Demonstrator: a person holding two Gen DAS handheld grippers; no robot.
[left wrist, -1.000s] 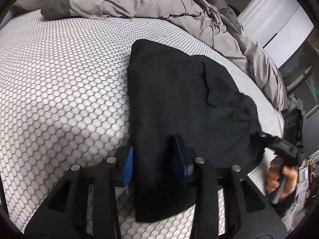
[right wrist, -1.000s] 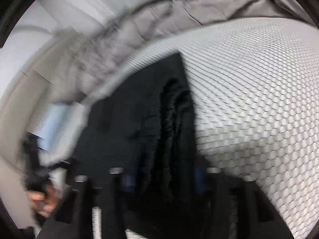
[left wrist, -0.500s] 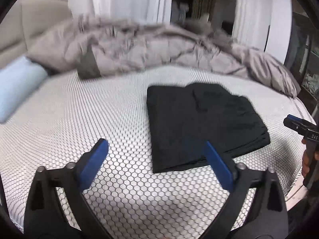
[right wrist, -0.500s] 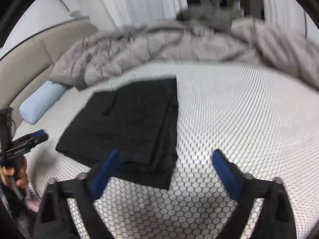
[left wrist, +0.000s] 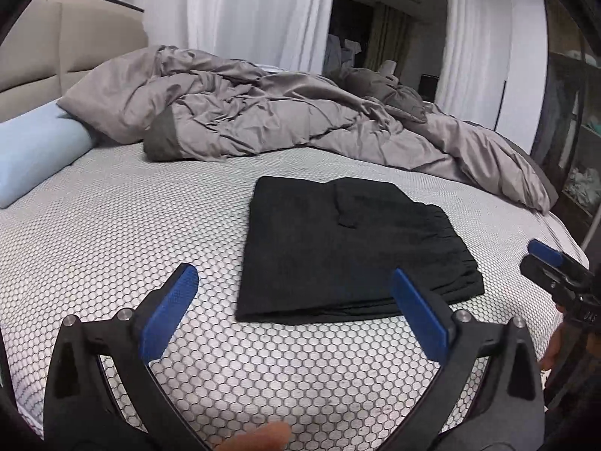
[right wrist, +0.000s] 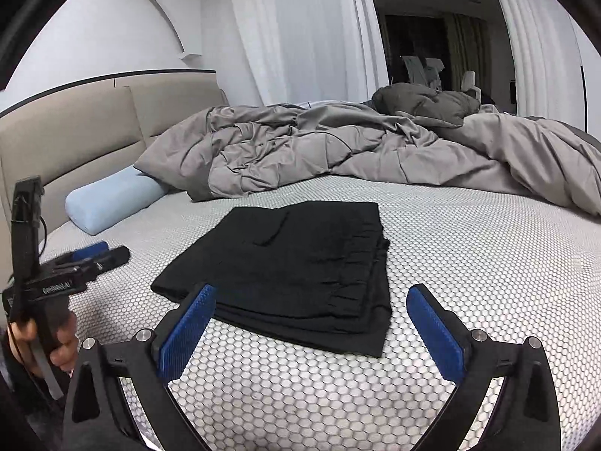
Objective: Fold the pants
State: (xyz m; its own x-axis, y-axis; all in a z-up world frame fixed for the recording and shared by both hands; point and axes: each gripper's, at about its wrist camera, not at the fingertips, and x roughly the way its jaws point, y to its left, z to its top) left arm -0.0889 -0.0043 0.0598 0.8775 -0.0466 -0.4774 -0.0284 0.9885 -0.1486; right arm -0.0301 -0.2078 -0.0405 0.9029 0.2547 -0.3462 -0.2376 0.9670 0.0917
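Note:
The black pants (left wrist: 338, 248) lie folded in a flat rectangle on the honeycomb-patterned mattress (left wrist: 112, 233); they also show in the right wrist view (right wrist: 293, 263). My left gripper (left wrist: 296, 293) is open and empty, held back from the pants' near edge. My right gripper (right wrist: 311, 308) is open and empty, also held back above the near edge. The right gripper shows at the right edge of the left wrist view (left wrist: 556, 267), and the left gripper at the left of the right wrist view (right wrist: 90, 259).
A rumpled grey duvet (left wrist: 270, 120) lies across the far side of the bed. A light blue bolster pillow (right wrist: 112, 199) rests by the beige headboard (right wrist: 75, 124). White curtains (right wrist: 300, 30) hang behind. A shelf (left wrist: 574, 150) stands at the right.
Both grippers let go of the pants, opened and drew back and up from the bed. The pants now lie folded flat on the mattress.

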